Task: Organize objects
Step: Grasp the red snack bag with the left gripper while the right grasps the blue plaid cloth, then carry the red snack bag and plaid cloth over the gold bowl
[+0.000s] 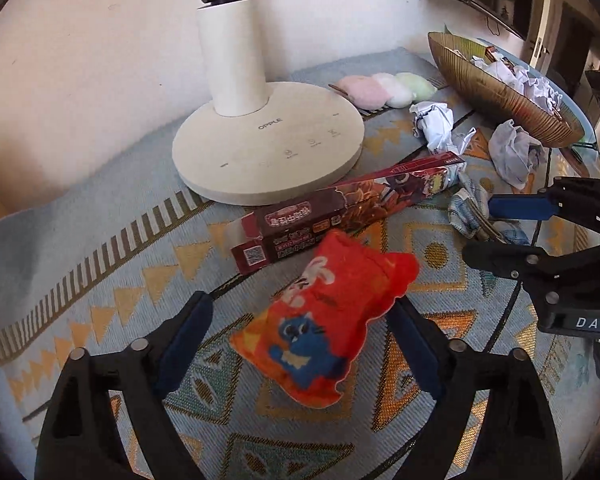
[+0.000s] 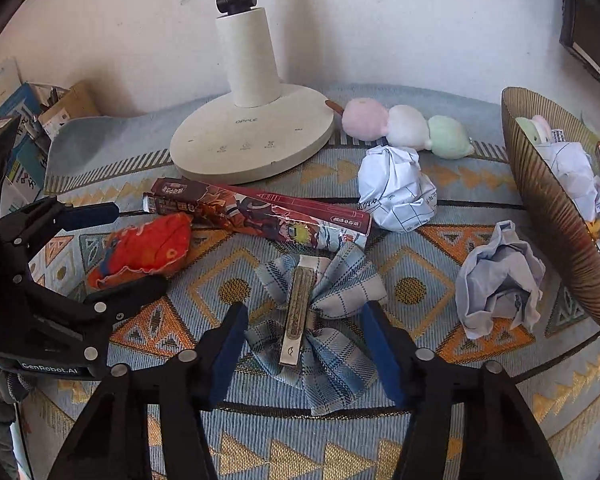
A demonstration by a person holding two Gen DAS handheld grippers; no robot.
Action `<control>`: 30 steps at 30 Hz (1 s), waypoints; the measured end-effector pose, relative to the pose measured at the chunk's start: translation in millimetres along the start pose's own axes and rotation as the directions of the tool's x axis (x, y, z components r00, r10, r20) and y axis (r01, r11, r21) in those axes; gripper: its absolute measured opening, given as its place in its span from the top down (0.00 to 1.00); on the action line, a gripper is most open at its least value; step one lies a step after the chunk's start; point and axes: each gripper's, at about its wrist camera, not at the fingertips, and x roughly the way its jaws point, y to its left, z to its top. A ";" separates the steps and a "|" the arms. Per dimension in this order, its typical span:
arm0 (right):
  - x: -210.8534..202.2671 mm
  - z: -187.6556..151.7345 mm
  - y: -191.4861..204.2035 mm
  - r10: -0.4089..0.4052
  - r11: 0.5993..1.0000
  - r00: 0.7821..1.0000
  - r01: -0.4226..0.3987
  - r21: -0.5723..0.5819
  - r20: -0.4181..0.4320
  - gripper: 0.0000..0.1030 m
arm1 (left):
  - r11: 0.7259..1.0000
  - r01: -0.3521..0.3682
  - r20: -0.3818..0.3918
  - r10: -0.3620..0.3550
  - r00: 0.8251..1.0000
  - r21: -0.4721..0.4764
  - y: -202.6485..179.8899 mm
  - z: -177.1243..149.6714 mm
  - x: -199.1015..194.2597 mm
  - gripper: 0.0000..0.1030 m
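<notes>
Left gripper (image 1: 300,344) straddles red pouch (image 1: 324,320) on patterned cloth (image 1: 100,264), jaws fairly wide; right pad seems to touch pouch edge, left pad clear. Right gripper (image 2: 304,344) sits around plaid hair bow (image 2: 320,304), jaws narrower, pads not touching. Long box (image 2: 260,212) lies beside lamp base (image 2: 252,140). Crumpled paper (image 2: 396,192) near gold bowl (image 2: 556,224).

Red-orange pouch (image 1: 324,320) w/ blue cartoon print; dark red box (image 2: 260,212); blue-white plaid bow (image 2: 320,312); cream lamp base (image 1: 268,148); pink/white/green plush (image 2: 404,126); brown ribbed bowl (image 2: 556,216), maybe gold-toned; worktop cloth (image 1: 100,240) grey-blue, orange triangles.
</notes>
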 end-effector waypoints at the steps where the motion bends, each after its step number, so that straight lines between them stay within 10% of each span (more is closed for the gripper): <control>1: -1.1 -0.5 0.3 0.005 1.000 1.000 -0.005 -0.005 0.005 0.64 | 1.000 0.020 0.007 -0.020 1.000 0.007 -2.4 0.9 -1.3 0.42; 6: -12.2 -10.2 -3.6 0.072 0.997 0.997 -0.072 -0.015 0.007 0.78 | 1.000 -0.029 0.022 0.029 0.999 0.004 -13.8 -4.0 -10.3 0.70; 19: -75.7 -96.8 -32.9 0.181 0.982 0.983 -0.180 -0.052 0.024 0.78 | 0.975 -0.047 0.016 0.052 0.999 -0.216 -55.2 -92.3 -74.5 0.72; 22: -73.1 -107.6 -35.8 0.182 0.983 0.983 -0.182 -0.037 0.001 0.67 | 0.969 -0.057 0.039 0.069 0.997 -0.242 -62.8 -98.6 -75.8 0.72; 26: -78.6 -115.1 -37.9 0.219 0.976 0.975 -0.219 -0.004 0.023 0.28 | 0.968 -0.078 0.065 0.096 0.993 -0.239 -68.2 -98.0 -72.6 0.72; 30: -79.0 -122.0 -29.3 0.121 0.992 0.992 -0.120 -0.027 0.037 0.29 | 0.964 -0.054 0.079 0.077 0.994 -0.262 -64.7 -99.6 -73.3 0.72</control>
